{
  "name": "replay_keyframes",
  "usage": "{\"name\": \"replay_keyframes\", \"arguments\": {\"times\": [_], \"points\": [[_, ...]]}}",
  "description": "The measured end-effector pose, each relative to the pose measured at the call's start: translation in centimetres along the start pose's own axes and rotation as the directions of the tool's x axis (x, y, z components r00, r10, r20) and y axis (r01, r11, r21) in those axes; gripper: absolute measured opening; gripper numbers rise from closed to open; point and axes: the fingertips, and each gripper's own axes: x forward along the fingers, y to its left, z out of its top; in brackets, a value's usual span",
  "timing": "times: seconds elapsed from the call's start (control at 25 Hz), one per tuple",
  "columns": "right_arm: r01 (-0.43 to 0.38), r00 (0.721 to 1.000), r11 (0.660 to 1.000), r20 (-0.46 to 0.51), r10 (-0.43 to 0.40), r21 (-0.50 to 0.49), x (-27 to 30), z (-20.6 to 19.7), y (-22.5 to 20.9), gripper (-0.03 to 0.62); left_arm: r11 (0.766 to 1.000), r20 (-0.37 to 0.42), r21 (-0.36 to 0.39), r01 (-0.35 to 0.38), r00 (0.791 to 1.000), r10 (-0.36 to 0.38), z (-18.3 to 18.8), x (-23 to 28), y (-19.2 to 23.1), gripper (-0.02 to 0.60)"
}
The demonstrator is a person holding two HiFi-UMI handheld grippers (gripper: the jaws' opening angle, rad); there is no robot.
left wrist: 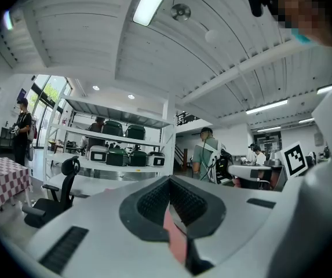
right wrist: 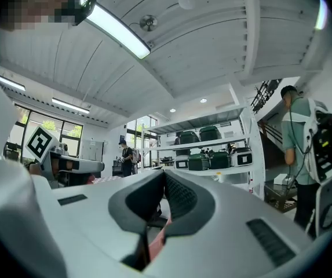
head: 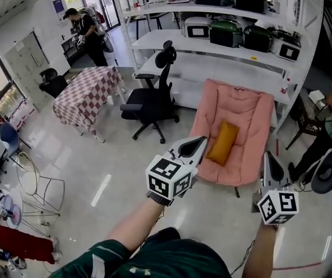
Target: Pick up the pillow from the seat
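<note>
Glossy pale flooring [head: 113, 172] is seen across a bright workshop, backed by a white metal shelving rack [head: 212, 45] loaded with dark green cases. A pink padded lounge seat [head: 252, 120] is set before the rack, and a black office chair [head: 154, 97] stands to its left. A mustard-orange oblong pillow [head: 223, 142] is laid lengthwise on the seat, left of its middle and toward the front edge. The left gripper [head: 196, 146] is held up with its tip showing just beside the pillow's near end, jaws pressed together with nothing between. The right gripper [head: 272, 167] is held off the seat's front right corner, likewise closed and empty.
</note>
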Motion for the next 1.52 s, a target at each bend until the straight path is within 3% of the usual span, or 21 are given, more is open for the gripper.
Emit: {"name": "replay_keyframes", "arguments": {"times": [0.4, 0.8, 1.12, 1.52], "points": [[0.01, 0.999, 1.0, -0.042, -0.009, 0.012, 3.7, -2.4, -1.8, 0.003, 1.0, -0.027, 0.0, 0.005, 1.0, -0.005, -1.8, 4.0, 2.4, 0.0], [0.023, 0.994, 0.999, -0.106, -0.02, 0.023, 15.6, -5.4, -3.7, 0.003, 1.0, -0.048, -0.004, 0.007, 0.999, -0.007, -2.8, 12.1, 11.6, 0.0], [0.039, 0.99, 0.999, -0.135, -0.035, 0.024, 27.4, -10.0, -3.9, 0.003, 1.0, -0.068, 0.029, 0.006, 0.998, -0.004, -4.7, 18.2, 22.4, 0.0], [0.096, 0.96, 0.995, -0.263, -0.091, 0.007, 31.7, -14.3, -7.2, 0.004, 0.999, -0.135, -0.04, 0.021, 0.991, -0.026, -8.1, 23.9, 25.8, 0.0]]}}
